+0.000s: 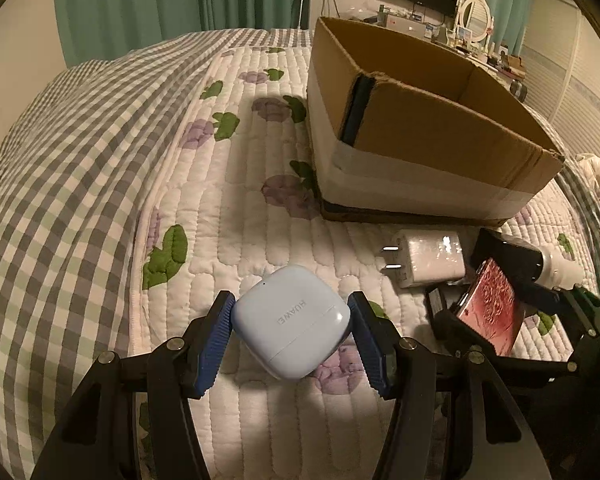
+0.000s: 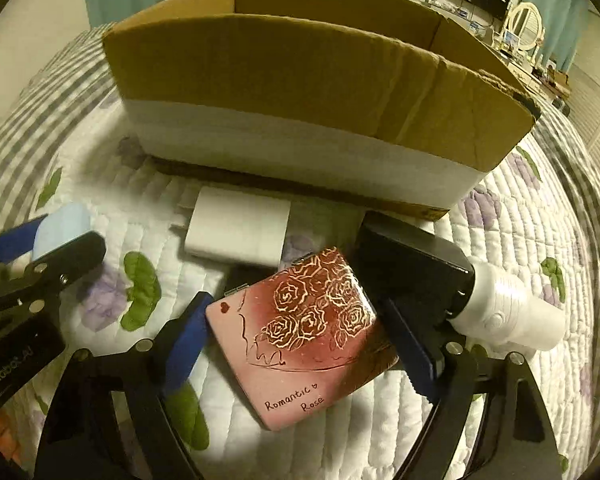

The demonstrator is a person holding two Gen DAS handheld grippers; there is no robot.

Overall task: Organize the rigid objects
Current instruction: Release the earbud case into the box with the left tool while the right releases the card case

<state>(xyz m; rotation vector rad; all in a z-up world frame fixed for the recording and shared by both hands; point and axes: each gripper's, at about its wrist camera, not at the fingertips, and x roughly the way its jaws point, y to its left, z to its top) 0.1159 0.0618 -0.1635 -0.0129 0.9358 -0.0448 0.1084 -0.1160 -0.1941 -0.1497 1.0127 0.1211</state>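
My left gripper (image 1: 292,320) is shut on a pale blue Huawei earbud case (image 1: 290,322), just above the quilt. My right gripper (image 2: 300,336) is shut on a pink rose-printed case (image 2: 304,336), tilted; it also shows in the left wrist view (image 1: 490,308). An open cardboard box (image 1: 440,132) stands beyond both; it also shows in the right wrist view (image 2: 300,80). A white charger plug (image 2: 238,230) lies in front of the box, also in the left wrist view (image 1: 426,258). The left gripper holding the earbud case (image 2: 62,230) appears at the left of the right wrist view.
A black device with a white cylindrical end (image 2: 460,292) lies right of the pink case. A small black item (image 1: 440,300) lies by the charger. The quilted bedspread (image 1: 240,200) has a checked blanket (image 1: 60,180) at left. A dresser with mirror (image 1: 476,16) stands far back.
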